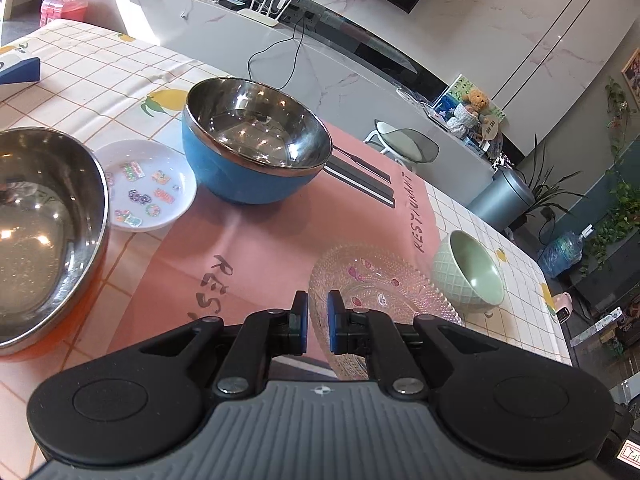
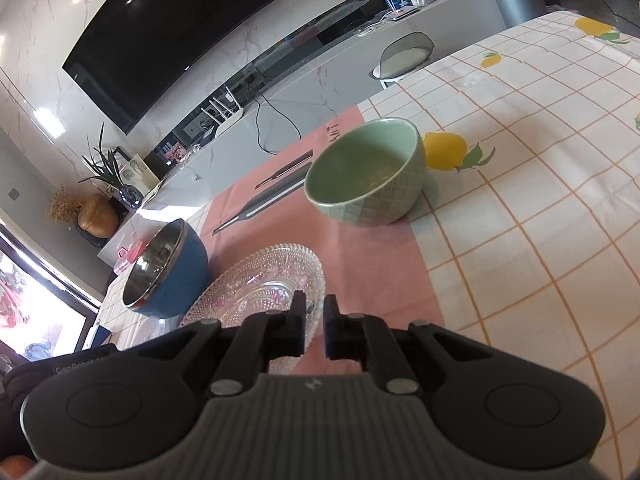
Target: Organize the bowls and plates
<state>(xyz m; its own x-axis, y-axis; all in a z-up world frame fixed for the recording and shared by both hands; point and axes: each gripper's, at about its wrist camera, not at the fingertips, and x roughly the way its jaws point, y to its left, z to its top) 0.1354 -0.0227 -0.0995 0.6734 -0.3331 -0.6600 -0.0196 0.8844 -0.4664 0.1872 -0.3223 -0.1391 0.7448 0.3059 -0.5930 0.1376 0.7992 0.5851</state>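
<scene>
A clear glass plate (image 1: 380, 280) with a beaded rim lies over the pink placemat (image 1: 260, 240). My left gripper (image 1: 317, 320) is shut on its left rim. In the right wrist view the same glass plate (image 2: 260, 288) has its right rim pinched by my right gripper (image 2: 315, 320), also shut. A pale green bowl (image 1: 472, 276) stands just beyond the plate, upright in the right wrist view (image 2: 364, 172). Behind it is a blue bowl with a steel inside (image 1: 256, 140) (image 2: 168, 268). A small white plate with stickers (image 1: 148, 184) and a large orange steel bowl (image 1: 40, 220) sit to the left.
The table wears a checked lemon-print cloth (image 2: 520, 200). A blue box (image 1: 20, 70) lies at the far left. A stool (image 1: 404, 140) stands past the table's far edge, and a pink mug (image 1: 562, 302) sits below its right edge.
</scene>
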